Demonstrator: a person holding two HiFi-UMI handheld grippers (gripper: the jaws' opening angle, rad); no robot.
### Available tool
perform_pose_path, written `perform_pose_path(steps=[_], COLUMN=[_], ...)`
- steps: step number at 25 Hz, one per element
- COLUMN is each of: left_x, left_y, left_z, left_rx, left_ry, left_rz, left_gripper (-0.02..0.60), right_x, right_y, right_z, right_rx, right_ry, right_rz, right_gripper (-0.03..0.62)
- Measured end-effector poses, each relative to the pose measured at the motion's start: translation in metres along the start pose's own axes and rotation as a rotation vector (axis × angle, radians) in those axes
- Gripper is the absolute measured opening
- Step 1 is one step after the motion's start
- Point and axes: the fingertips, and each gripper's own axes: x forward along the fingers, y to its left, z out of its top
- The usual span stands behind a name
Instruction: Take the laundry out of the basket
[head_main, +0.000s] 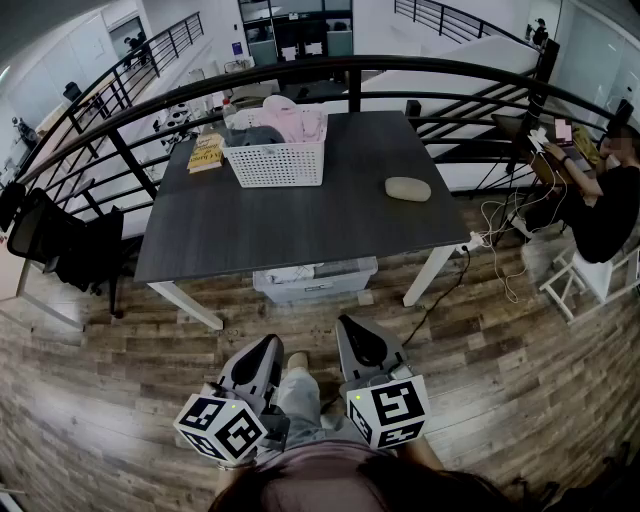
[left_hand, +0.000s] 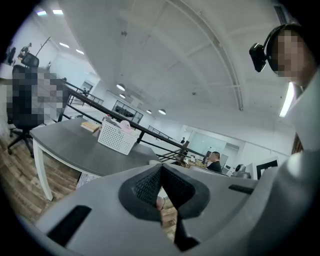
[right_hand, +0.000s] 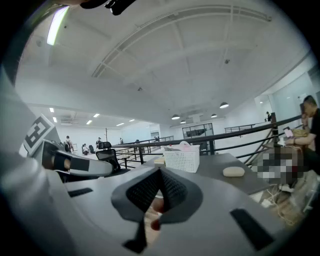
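Observation:
A white perforated laundry basket stands at the far side of the dark grey table, holding pink laundry and a grey-blue garment. The basket shows in the left gripper view and again, as the basket, in the right gripper view. Both grippers hang low in front of my body, well short of the table. My left gripper is shut with nothing in it. My right gripper is shut and empty too. In each gripper view the two dark pads meet.
A beige oval object lies on the table's right part. A yellow book lies left of the basket. A plastic bin sits under the table. A black chair stands left; a seated person is at right. A black railing curves behind.

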Motion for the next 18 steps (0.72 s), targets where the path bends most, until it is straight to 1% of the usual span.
perform_pose_path(steps=[4,10,16,18], left_x=[0.008,0.024,0.049,0.058], left_y=[0.009,0.028,0.058,0.068], left_z=[0.003,0.012,0.026,0.033], left_rx=[0.008,-0.002,0.005,0.005], left_ry=[0.007,0.006,0.004,0.009], left_rz=[0.019,0.022,0.032,0.031], left_gripper=[-0.002,-0.002,-0.002,-0.002], right_x=[0.01,0.033,0.066,0.08], right_y=[-0.004,-0.007,-0.011,-0.011], right_z=[0.002,0.003,0.008,0.012], right_rx=[-0.005,-0.006,-0.029,-0.035], right_ry=[0.003,0.015,0.025,0.023], right_rz=[0.003,0.005,-0.013,-0.005], right_gripper=[0.015,0.015,0.015,0.015])
